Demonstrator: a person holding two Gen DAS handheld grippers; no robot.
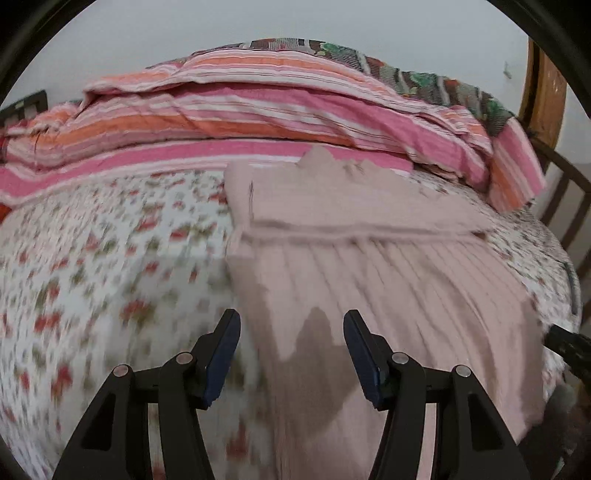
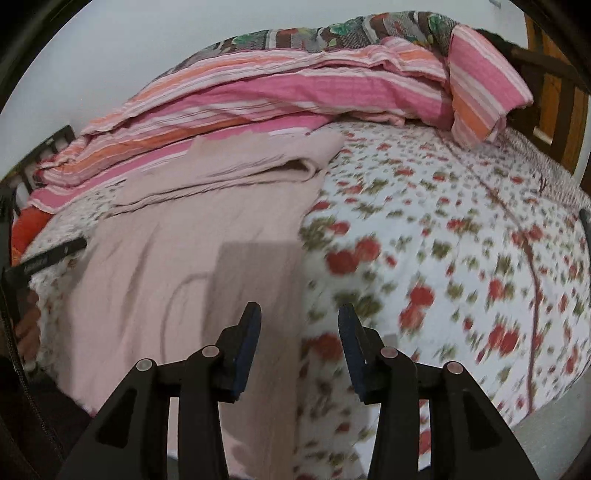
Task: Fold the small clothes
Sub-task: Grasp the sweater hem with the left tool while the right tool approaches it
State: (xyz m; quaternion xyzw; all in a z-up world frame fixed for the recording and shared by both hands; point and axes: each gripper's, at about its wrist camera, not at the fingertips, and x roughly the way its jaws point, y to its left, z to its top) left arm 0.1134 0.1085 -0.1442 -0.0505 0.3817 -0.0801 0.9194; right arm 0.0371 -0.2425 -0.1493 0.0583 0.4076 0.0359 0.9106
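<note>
A pale pink ribbed fabric garment (image 1: 388, 266) is spread flat on a white bedsheet printed with small red flowers and green leaves (image 1: 110, 258). Its far end is seen folded back on itself into a thicker layered band (image 2: 258, 162), whose edge runs across the cloth; fine lengthwise ribs are visible over the near part. The garment's far end lies just beside a rumpled quilt striped in pink, orange and white (image 1: 258, 99), which is heaped along the far side of the bed. A dark patterned blanket (image 2: 332, 33) is seen behind the quilt.

The left gripper (image 1: 291, 350) is held with its blue-padded fingers apart, above the garment's near left edge, with nothing between them. The right gripper (image 2: 299, 350) is likewise held spread apart and empty, over the garment's right edge where cloth meets sheet. Both views are blurred.
</note>
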